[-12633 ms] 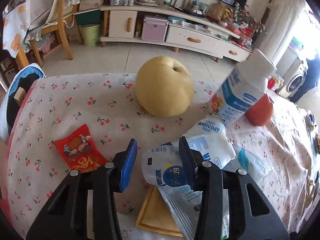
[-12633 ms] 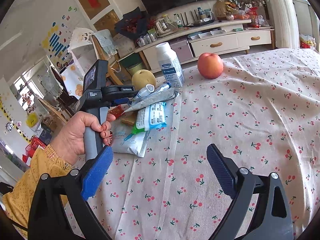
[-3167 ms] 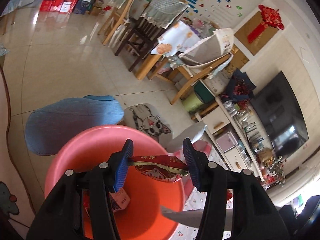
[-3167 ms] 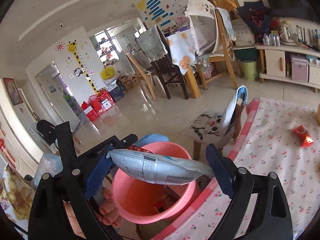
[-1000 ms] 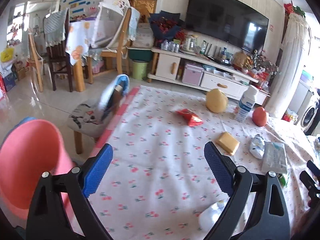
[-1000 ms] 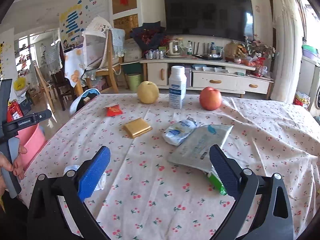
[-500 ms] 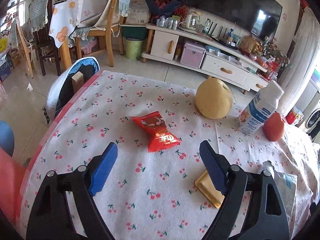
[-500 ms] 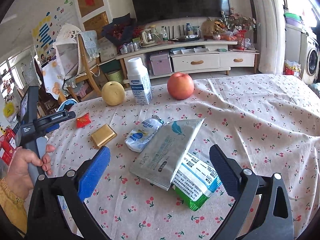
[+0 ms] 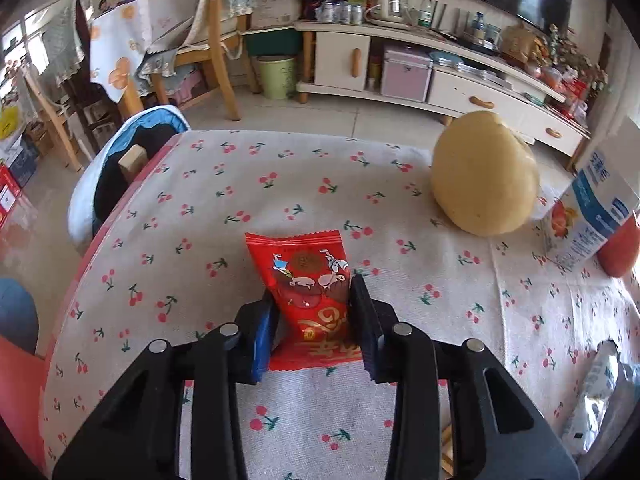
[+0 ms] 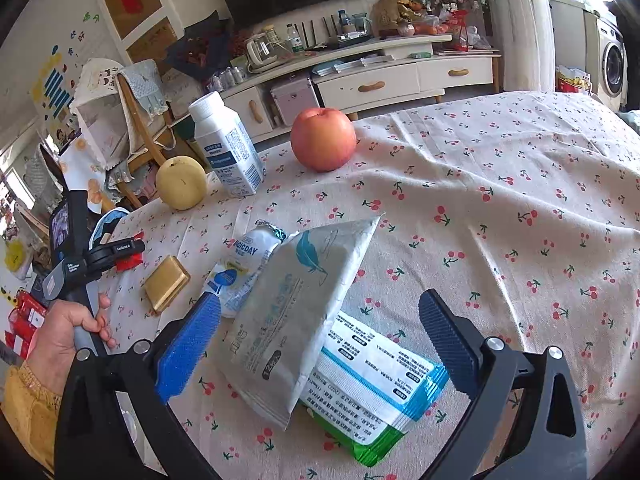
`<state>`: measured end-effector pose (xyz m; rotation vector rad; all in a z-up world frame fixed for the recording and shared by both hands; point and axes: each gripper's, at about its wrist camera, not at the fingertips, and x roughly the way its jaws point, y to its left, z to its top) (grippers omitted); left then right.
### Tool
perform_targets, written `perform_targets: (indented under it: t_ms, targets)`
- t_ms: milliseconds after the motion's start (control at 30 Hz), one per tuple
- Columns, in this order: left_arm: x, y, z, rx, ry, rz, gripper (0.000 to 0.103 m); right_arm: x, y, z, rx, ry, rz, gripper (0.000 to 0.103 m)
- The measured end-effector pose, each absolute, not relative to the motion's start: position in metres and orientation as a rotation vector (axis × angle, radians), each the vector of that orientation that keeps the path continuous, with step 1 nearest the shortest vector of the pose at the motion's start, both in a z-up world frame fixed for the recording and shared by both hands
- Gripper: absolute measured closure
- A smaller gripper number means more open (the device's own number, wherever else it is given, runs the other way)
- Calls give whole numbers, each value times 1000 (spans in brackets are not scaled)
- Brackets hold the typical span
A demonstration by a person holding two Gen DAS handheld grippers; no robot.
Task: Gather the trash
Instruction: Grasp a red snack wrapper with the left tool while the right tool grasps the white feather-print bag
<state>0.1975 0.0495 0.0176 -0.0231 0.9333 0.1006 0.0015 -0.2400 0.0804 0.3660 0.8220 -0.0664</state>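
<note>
A: Where is the trash, and what has hold of it?

B: The red snack packet [image 9: 310, 298] lies flat on the cherry-print tablecloth [image 9: 200, 208], near the table's left edge. The left gripper [image 9: 312, 320] has its jaws narrowed onto the packet's two long sides; the pads look to be touching it, so I judge it gripped, though not yet lifted. The right gripper [image 10: 316, 344] is spread wide and holds nothing; it hovers over a grey packet [image 10: 296, 312] that leans on a green-and-white wipes pack [image 10: 372, 392].

A: How will the red packet behave?

B: Light and soft, I'd say: thin crinkly foil that buckles when squeezed and could slide out of smooth pads. Pinching across the middle, as now, seems sound; the sealed ends would also do. The grey packet looks light but floppy, so I'd take it by an edge.

A: Count things for me.

B: One red packet, one grey packet, one wipes pack, one squeezed white pouch [image 10: 248, 264], one flat gold packet [image 10: 166, 282]. Not trash, I judge: one yellow pear [image 9: 484, 184], one red apple [image 10: 323, 139], one milk bottle [image 10: 226, 146]. A red bin [image 9: 16, 380] shows at the left edge of the left view, below the table.
</note>
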Motion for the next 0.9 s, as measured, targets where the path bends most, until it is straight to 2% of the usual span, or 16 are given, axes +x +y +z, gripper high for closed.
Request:
perform_targets:
  t_ms: [200,267,300,333,400,433,567,633,900]
  targets:
    - [160,4,19,119,912,-115,68,26,-236,72,281,848,-65,6]
    - [142,-12,19,167,906,-194,68,35,-235,65,270,879,-45,18]
    - [133,-18,19,184,906,-230,68,39,-235,60,279,901,-26,33]
    - [123,-26,20,205,904,-266,68,40,-235,55,290,917,-11,39]
    - [107,-34,21,227,903,-312,68,40,-234,52,333,931,32,42]
    - [99,-38,21,232,906,-334,68,40,-232,52,344,932,53,49]
    - [72,-47,22,225,925,-418,68,36,-222,53,336,936,101,60]
    - [62,-48,24,214,929,-429,69,33,-217,55,349,932,139,71]
    - [44,-34,32,126,942,-438,70,19,-192,66,368,907,275,86]
